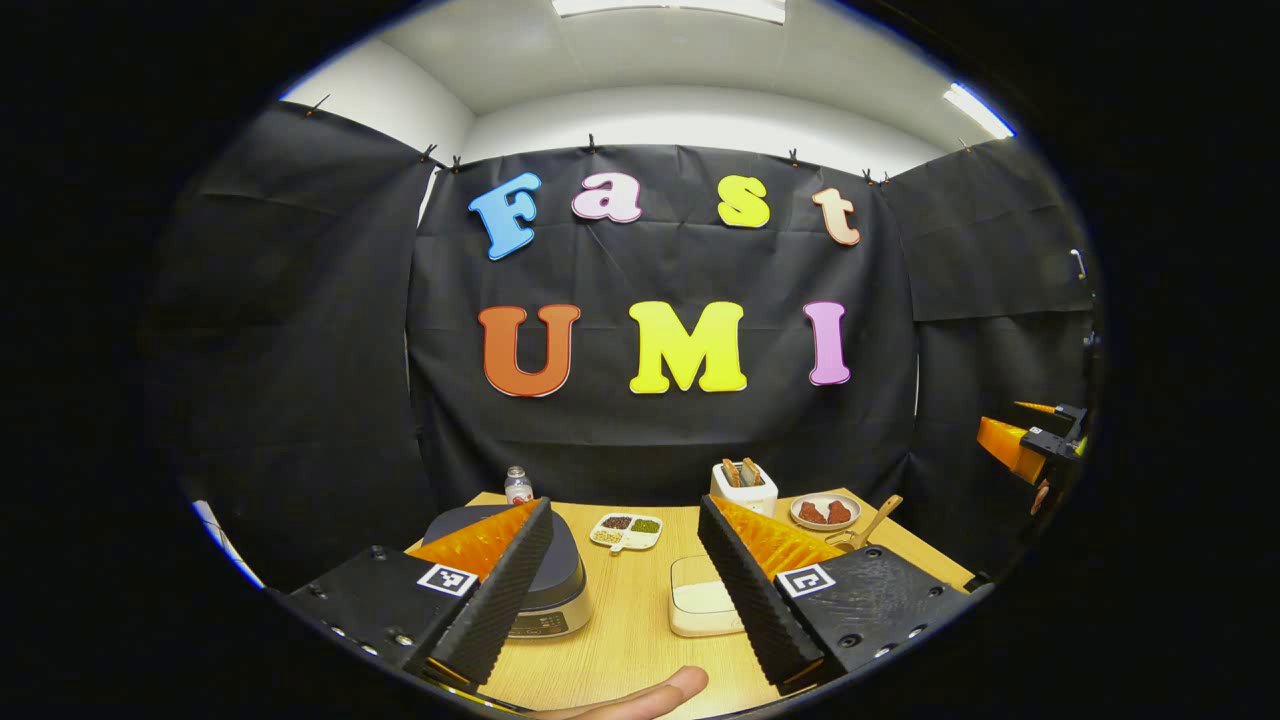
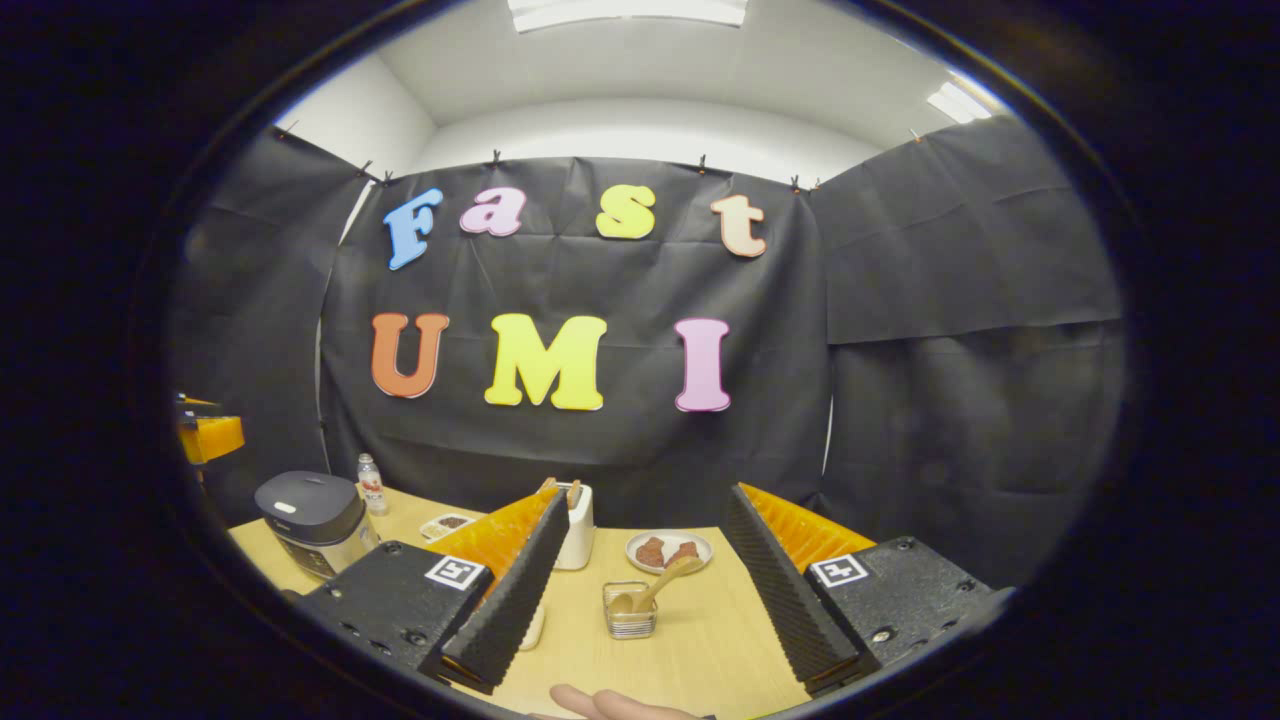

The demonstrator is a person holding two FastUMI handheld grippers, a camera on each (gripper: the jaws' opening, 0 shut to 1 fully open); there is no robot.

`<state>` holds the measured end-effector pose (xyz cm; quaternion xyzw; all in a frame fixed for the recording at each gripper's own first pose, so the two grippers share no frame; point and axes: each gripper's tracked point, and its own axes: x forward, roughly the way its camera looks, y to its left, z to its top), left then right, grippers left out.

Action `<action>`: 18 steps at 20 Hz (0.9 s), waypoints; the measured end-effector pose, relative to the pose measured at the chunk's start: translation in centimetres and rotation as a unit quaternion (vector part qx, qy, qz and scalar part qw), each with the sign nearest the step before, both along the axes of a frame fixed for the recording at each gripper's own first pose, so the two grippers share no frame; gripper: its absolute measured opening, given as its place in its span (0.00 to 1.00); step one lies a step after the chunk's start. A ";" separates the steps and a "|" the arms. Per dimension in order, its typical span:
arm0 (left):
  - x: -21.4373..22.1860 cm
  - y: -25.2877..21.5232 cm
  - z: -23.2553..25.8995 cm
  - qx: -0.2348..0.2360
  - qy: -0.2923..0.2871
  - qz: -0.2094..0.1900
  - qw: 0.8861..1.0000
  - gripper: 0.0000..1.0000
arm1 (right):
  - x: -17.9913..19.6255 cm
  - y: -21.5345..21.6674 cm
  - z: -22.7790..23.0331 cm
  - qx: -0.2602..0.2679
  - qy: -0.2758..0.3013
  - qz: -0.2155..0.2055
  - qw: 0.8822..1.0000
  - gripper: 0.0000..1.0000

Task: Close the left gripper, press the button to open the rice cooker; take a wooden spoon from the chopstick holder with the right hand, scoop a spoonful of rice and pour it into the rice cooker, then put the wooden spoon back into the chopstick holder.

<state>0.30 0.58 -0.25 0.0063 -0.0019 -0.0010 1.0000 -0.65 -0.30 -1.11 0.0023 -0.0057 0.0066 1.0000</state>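
The grey-lidded rice cooker [image 1: 560, 585] stands shut at the table's left, partly behind one finger of my open left gripper [image 1: 625, 510]. Nothing lies between that gripper's fingers. A white box of rice [image 1: 700, 600] sits in the middle of the table. In the right gripper view, the wooden spoon [image 2: 662, 582] leans in a small wire chopstick holder [image 2: 630, 612], straight ahead of my open right gripper [image 2: 648, 495] and some way off. The rice cooker [image 2: 315, 520] stands far to the left in that view. The spoon [image 1: 872, 525] also shows at the table's right in the left gripper view.
A white tub of wooden utensils [image 1: 745, 487], a plate of red food [image 1: 825, 511], a divided dish of beans [image 1: 627, 532] and a small bottle [image 1: 517, 486] stand along the back. A person's fingertip [image 1: 650, 695] shows at the bottom. The wooden table [image 1: 620, 640] ends near the cloth wall.
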 end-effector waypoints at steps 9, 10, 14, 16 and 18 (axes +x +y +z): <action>2.9 4.6 -2.0 0.028 0.027 0.055 0.998 0.95 | -1.9 0.1 -3.0 0.015 0.015 0.016 1.000 1.00; 3.2 5.5 -2.4 0.034 0.033 0.067 0.997 0.96 | -2.1 -0.1 -3.1 0.017 0.014 0.016 1.000 1.00; 4.7 10.1 -4.5 0.042 0.057 0.112 0.991 0.96 | -3.3 -0.5 -3.0 0.028 0.013 0.015 0.999 0.99; 5.5 11.7 -5.5 0.034 0.066 0.118 0.990 0.96 | -4.3 0.1 -2.6 0.036 0.005 0.029 0.999 1.00; 6.2 13.8 -6.4 0.025 0.077 0.128 0.988 0.92 | -5.3 0.6 -2.3 0.040 -0.010 0.042 0.998 1.00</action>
